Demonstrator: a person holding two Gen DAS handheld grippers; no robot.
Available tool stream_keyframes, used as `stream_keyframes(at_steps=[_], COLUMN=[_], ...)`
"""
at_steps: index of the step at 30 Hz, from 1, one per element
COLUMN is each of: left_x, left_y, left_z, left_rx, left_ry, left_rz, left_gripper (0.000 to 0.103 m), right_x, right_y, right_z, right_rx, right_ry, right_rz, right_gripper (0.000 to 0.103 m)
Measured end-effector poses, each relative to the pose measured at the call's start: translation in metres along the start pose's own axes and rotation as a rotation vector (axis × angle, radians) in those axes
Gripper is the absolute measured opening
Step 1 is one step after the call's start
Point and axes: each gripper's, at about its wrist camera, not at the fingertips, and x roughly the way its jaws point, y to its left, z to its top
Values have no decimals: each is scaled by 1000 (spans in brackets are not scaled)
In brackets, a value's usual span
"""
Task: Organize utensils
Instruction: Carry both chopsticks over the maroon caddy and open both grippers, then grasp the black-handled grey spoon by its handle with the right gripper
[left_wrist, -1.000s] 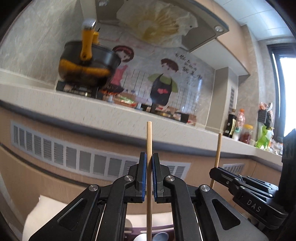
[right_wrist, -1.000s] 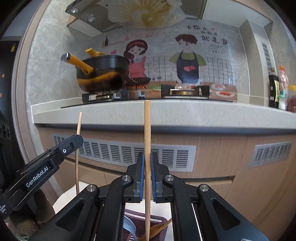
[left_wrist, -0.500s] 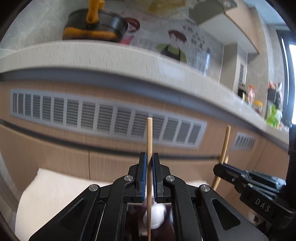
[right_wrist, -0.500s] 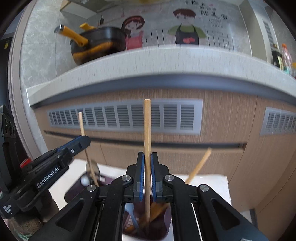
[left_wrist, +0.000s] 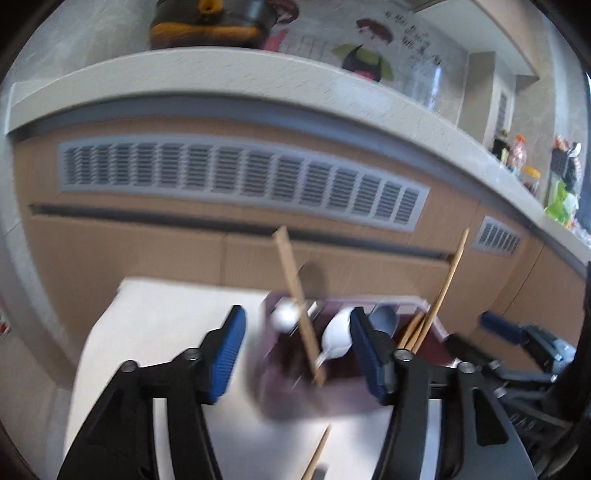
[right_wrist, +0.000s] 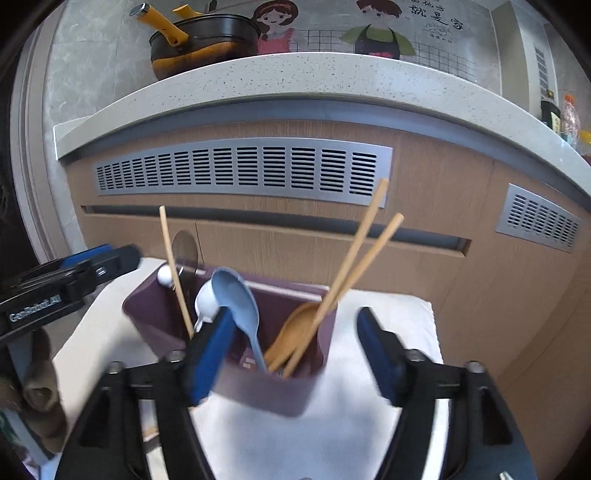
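Tilting down over the purple holder (right_wrist: 236, 384), both left gripper (left_wrist: 295, 350) and right gripper (right_wrist: 295, 354) opening, nothing pinched; "GenRobot.AI" label (right_wrist: 35, 311) on 1 finger.

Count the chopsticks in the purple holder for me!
3. Two chopsticks lean together on the holder's right side; one chopstick stands on its left. More may hide inside.
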Motion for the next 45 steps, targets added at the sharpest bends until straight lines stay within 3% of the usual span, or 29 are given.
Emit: stream_keyframes(at_steps=[3,4,12,18,21,23,32,41,45], left_x=[-17,-23,-55,-74,-77,-78,-74,-69,-66], left_y=[17,24,70,97,106,110,110,90,77], left_z=[-19,-27,-86,-107,-111,-113,-116,-114,-113], left_rx=[-4,-2,-24,-60,-71,-77,-76,-26,9], left_ry=[55,71,207,226,233,239,260,279,289], left_rz=[47,67,185,233,235,233,225,208,197], left_gripper=[67,70,75,78,79,79,82,82,82], right_x=[-7,-8,6,4,12,17,21,11,5], right_y=[11,16,80,132,148,155,157,123,91], right_z=[-12,-15,-70,-97,-103,-108,-113,-115,-117], right_rx=[-14,-22,-116,-201,-221,-243,-246,-247,-201], right_ry=[49,71,343,424,444,463,492,482,487], right_rz=[24,28,140,205,183,156,147,138,114], right_gripper=[82,89,89,87,75,58,55,16,11])
